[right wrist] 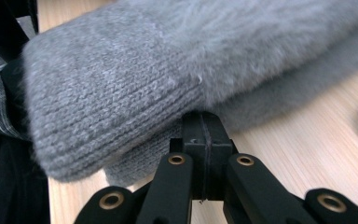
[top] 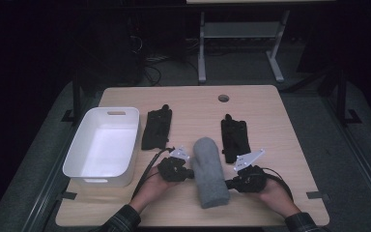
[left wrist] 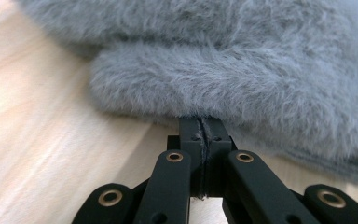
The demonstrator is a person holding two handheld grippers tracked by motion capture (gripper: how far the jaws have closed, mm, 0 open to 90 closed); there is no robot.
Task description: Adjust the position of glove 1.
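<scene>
At the near middle of the wooden table (top: pixel 270 104), I have a grey mitten (top: pixel 209 170) (really a stacked pair, one lying on the other) pinched from both sides. My left gripper (top: pixel 191 172) has its jaws closed tight on a thin fold of the fluffy edge, as the left gripper view shows at the pads (left wrist: pixel 200 135); my right gripper (top: pixel 228 183) is likewise closed on the lower mitten's edge near the ribbed cuff (right wrist: pixel 112 107). A white bin (top: pixel 79 159) sits at the left, a black glove (top: pixel 156 127) lies just right of it, and a second black glove (top: pixel 235 138) lies farther right. I judge this as the gripping step of moving the mitten, probably toward the bin. The next move calls for lifting both hands together and level, since each hold is only a sliver of fabric and the upper mitten could slide off.
</scene>
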